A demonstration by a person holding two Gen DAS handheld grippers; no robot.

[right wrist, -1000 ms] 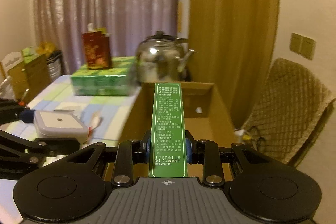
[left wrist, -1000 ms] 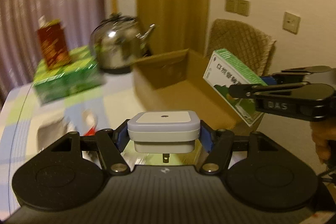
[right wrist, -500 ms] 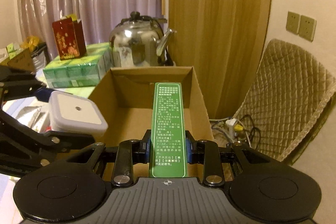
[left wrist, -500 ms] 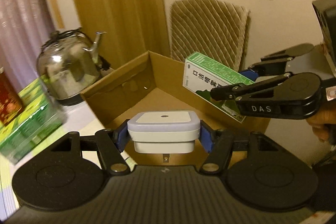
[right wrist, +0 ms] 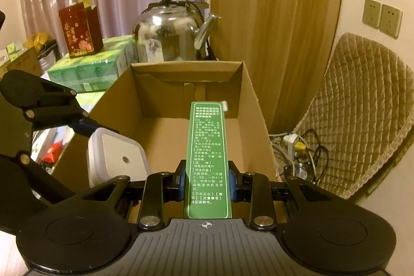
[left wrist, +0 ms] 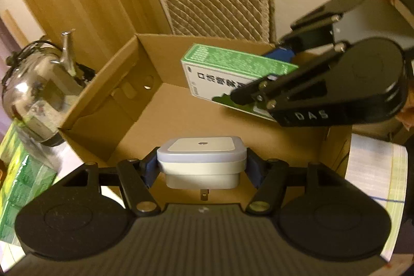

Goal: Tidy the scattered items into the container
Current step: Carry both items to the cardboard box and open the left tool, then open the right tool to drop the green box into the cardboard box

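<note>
Both hands are loaded over the open cardboard box (right wrist: 248, 95)! The white square plug-in night light (left wrist: 201, 159), dot sensor on its face and a metal prong underneath, sits pinched between the left gripper's (left wrist: 201, 167) half-spread blue pads, above the box's near edge. To its right, the right gripper (right wrist: 207, 180) squeezes narrowly on a slim green medicine carton (right wrist: 208, 159) with white Chinese print, poking out over the box's floor.
</note>
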